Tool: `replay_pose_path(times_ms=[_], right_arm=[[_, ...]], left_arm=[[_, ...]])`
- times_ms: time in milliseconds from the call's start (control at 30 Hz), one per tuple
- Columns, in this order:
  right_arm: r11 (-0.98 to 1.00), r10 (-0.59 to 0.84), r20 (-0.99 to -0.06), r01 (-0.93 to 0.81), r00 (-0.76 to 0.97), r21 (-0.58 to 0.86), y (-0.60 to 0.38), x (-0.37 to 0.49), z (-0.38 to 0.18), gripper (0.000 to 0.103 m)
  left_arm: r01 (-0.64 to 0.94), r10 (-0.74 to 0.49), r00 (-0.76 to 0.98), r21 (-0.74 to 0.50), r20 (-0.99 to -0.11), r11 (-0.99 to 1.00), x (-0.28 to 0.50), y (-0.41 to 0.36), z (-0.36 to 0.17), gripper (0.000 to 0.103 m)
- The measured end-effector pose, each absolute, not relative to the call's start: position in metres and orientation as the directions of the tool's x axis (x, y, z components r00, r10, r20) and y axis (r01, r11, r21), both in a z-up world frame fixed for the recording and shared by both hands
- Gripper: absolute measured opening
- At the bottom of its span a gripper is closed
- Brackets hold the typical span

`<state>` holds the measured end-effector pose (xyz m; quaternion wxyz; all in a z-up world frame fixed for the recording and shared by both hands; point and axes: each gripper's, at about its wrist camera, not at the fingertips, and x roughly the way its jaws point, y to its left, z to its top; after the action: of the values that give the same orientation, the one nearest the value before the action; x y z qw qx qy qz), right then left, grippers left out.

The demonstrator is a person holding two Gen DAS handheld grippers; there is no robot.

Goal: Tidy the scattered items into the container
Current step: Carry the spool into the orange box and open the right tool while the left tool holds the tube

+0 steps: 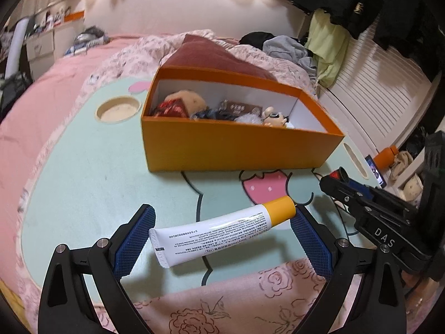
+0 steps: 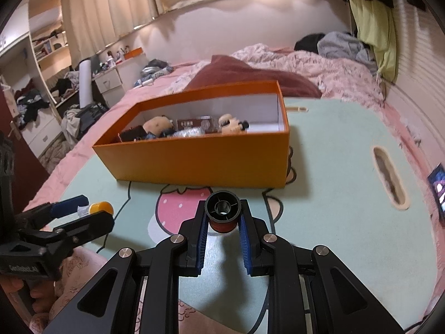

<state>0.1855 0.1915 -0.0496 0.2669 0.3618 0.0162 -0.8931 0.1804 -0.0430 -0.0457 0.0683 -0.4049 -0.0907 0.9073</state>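
A mint cartoon-print table (image 1: 91,183) is set over a pink bed, with the orange box (image 1: 222,147) ahead of both grippers. A white tube (image 1: 219,231) is held end to end by the left gripper (image 1: 222,229). A thread spool (image 2: 222,214) is clamped between the pads of the right gripper (image 2: 222,217).

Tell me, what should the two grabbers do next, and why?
Probably carry both things over the orange box and let go. The right gripper pinches a thread spool, the left gripper holds the cream tube lengthwise, and the box sits open just ahead.
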Motion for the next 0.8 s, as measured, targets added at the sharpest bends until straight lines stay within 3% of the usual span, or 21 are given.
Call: replay_pose_path(times_ms=[333, 433, 600, 800], right_arm=[[-0.866, -0.464, -0.596, 0.475, -0.655, 0.153, 0.180, 0.171, -0.008, 0.020], [-0.873, -0.441, -0.614, 0.471, -0.655, 0.124, 0.169, 0.154, 0.008, 0.020], [-0.874, -0.422, -0.633, 0.478, -0.650, 0.091, 0.147, 0.124, 0.022, 0.020], [-0.889, -0.392, -0.666, 0.448, -0.634, 0.097, 0.148, 0.091, 0.010, 0.020]], left_arm=[[-0.060, 0.199, -0.697, -0.221, -0.689, -0.973, 0.144, -0.048, -0.003, 0.097], [-0.076, 0.229, -0.672, -0.242, -0.705, -0.967, 0.115, -0.050, 0.007, 0.097], [-0.069, 0.172, -0.685, -0.172, -0.708, -0.983, 0.074, -0.047, 0.013, 0.097], [-0.052, 0.213, -0.642, -0.235, -0.737, -0.971, 0.053, -0.054, -0.009, 0.097]])
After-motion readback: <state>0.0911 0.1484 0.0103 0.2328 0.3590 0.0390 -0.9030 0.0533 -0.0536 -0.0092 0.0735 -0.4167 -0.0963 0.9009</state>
